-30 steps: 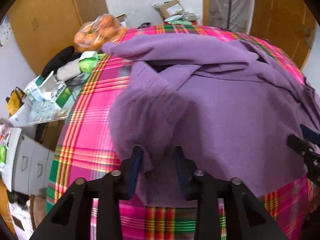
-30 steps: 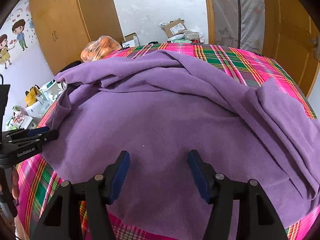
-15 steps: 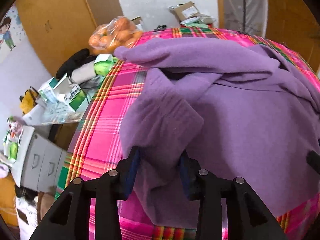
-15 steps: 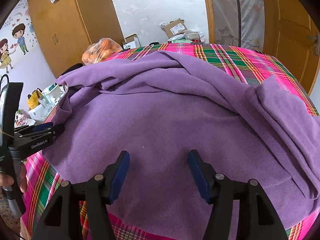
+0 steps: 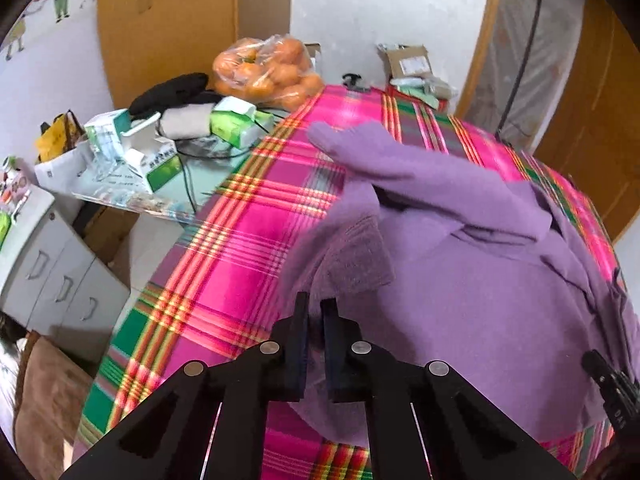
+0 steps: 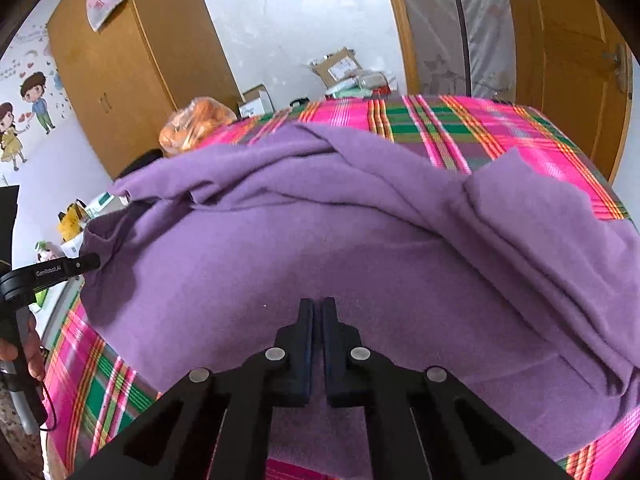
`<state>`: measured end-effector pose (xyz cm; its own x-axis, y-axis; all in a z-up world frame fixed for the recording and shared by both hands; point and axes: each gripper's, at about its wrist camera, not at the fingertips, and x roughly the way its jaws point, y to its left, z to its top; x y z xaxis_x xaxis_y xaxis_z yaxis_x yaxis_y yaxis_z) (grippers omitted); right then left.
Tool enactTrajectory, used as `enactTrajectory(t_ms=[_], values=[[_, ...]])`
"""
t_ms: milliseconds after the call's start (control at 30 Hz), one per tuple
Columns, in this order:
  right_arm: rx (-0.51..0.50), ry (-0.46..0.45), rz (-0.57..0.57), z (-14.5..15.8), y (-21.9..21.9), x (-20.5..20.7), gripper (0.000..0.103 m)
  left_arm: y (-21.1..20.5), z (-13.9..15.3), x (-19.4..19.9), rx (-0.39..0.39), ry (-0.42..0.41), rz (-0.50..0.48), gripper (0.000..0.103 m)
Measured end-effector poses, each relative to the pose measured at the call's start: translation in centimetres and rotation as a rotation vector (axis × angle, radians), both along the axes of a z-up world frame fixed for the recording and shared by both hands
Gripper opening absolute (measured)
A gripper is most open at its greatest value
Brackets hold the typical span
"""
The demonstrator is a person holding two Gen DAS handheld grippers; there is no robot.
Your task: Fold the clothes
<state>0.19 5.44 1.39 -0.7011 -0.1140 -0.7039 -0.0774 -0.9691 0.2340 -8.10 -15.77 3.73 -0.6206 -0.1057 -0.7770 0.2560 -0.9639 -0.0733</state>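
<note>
A purple garment [image 5: 460, 300] lies spread and rumpled over a table with a pink and green plaid cloth [image 5: 248, 240]. My left gripper [image 5: 315, 312] is shut on the garment's left edge, and a cuff-like fold stands up just beyond its fingers. In the right wrist view the garment [image 6: 320, 240] fills the middle. My right gripper [image 6: 318, 308] is shut low on its near part, with fabric pinched in the narrow slit. The left gripper [image 6: 60, 268] shows at the garment's left edge, and the right gripper [image 5: 612, 392] shows at the lower right.
A bag of oranges [image 5: 268, 68] sits at the table's far left corner. Cartons, tissue boxes and cables [image 5: 152, 152] crowd a side table on the left, above white drawers [image 5: 52, 272]. Behind stand a wooden wardrobe [image 6: 132, 72] and a door [image 6: 572, 60]. A hand [image 6: 24, 348] holds the left gripper.
Both grippers have gone from open to shut on the purple garment. The left one has drawn back and lifted, raising the garment's left edge off the cloth.
</note>
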Motion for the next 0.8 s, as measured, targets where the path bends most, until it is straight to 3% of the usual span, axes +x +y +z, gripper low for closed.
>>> enactTrajectory(t_ms=[200,367,800], values=[[0.012,0.049,-0.028,1.5,1.3,1.6,0.001,0.0,1.5,1.0,0.071,0.039,-0.005,0.003],[0.025,0.091,-0.069,2.6,2.5,3.4,0.001,0.5,2.2,1.8,0.065,0.065,-0.004,0.003],[0.087,0.159,-0.223,5.6,6.5,8.9,0.001,2.8,1.1,4.7,0.172,0.055,-0.072,0.002]])
